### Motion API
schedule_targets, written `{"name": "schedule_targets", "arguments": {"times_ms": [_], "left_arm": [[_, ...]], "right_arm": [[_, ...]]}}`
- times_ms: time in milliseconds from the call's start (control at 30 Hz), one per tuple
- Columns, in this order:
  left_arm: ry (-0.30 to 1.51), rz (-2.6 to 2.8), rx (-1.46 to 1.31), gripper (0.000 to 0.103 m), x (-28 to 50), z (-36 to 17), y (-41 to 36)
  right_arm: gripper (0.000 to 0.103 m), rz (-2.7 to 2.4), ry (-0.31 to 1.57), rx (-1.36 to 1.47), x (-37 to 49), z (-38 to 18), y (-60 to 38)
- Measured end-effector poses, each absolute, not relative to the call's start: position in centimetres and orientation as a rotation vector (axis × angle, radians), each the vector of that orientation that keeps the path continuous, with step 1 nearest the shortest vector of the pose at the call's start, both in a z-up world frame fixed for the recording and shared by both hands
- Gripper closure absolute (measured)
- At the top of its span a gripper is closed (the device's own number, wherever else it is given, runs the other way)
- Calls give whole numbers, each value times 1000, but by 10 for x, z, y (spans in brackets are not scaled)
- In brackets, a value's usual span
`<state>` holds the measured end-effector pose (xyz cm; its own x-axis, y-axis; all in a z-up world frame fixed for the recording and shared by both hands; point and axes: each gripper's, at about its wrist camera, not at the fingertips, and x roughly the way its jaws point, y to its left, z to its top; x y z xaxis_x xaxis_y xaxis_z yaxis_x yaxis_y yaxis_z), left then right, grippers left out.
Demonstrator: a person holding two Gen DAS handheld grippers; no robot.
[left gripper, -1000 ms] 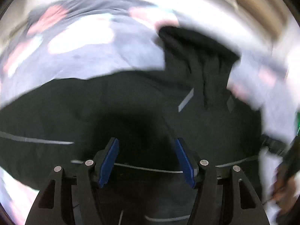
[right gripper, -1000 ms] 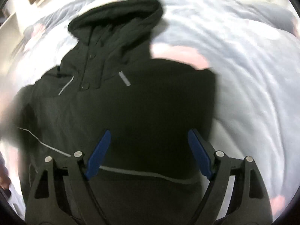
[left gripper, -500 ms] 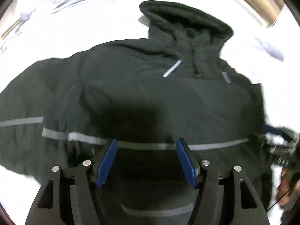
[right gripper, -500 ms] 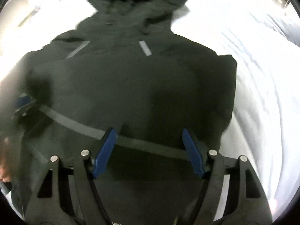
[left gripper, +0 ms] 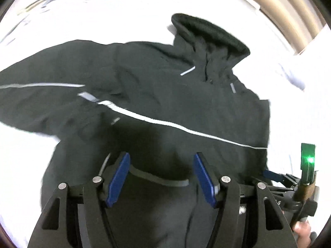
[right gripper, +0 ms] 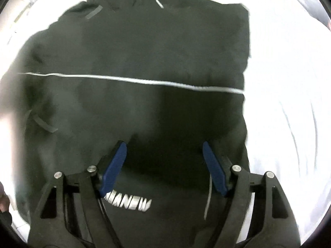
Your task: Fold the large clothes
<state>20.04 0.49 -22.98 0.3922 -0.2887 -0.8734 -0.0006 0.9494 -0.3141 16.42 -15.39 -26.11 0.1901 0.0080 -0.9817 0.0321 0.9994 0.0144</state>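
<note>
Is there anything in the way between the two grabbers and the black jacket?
Nothing visible. The left gripper and right gripper both hang open right over the black jacket, lying on the white bedsheet.

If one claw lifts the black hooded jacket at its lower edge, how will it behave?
The jacket would probably sag and drape, since it lies creased on the white bedding. It looks thick, so likely rather heavy. The spread sleeve may trail behind.
</note>
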Motion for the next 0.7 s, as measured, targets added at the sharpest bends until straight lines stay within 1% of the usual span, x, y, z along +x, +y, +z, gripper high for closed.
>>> {"name": "schedule_targets", "arguments": {"times_ms": [100, 200, 267, 400, 467, 600, 700], "left_arm": [[1105, -178, -407, 37, 169, -202, 35], [1048, -103, -459, 37, 134, -177, 81], [1011, -60, -489, 37, 114, -165, 112], [966, 37, -511, 37, 95, -151, 171], [944, 66, -536, 37, 92, -147, 198], [919, 108, -558, 37, 86, -142, 251], [909, 149, -577, 37, 88, -141, 299]], "right_arm": [[29, -12, 1361, 78, 129, -238, -151], [28, -7, 1369, 160, 96, -226, -144], [28, 7, 1372, 163, 82, -220, -136], [28, -7, 1308, 122, 65, -183, -119], [28, 4, 1277, 137, 74, -176, -102], [26, 19, 1244, 133, 74, -168, -63], [25, 30, 1256, 130, 71, -179, -36]]}}
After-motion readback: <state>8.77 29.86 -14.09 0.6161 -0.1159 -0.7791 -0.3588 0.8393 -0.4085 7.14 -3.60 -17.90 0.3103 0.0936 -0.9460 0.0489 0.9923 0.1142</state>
